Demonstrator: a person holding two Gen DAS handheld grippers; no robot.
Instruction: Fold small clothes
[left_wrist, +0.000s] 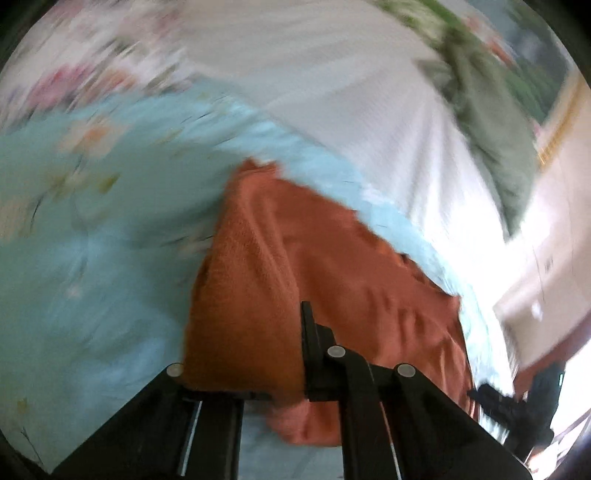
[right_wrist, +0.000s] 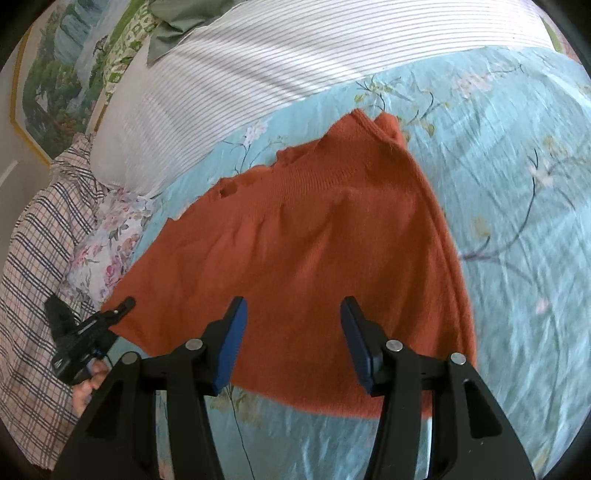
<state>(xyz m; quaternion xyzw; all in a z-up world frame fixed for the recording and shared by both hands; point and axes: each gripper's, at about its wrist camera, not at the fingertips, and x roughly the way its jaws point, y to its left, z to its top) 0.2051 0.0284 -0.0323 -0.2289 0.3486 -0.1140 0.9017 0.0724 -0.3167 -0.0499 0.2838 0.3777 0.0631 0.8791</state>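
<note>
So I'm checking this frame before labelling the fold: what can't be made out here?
- Left wrist view: motion blur smears the bedspread; the orange sweater covers one finger of the left tool.
- Right wrist view: the sweater's near hem is hidden behind the open right tool; the left tool's grip is too small to judge.

Right gripper (right_wrist: 291, 343) fills the bottom centre of the right wrist view, black arms rising to two blue-padded fingers (right_wrist: 231, 345) set wide apart, nothing between them. Left gripper (right_wrist: 123, 308) shows at lower left of that same view, small and dark, its tip pinched on the edge of the orange cloth (right_wrist: 295, 240); a bare hand (right_wrist: 86, 387) grips its handle just below. In the blurred left wrist view the left gripper's black frame sits at the bottom, one finger (left_wrist: 308, 332) visible at centre, the other covered by cloth. Right gripper appears as a dark shape at lower right there.
</note>
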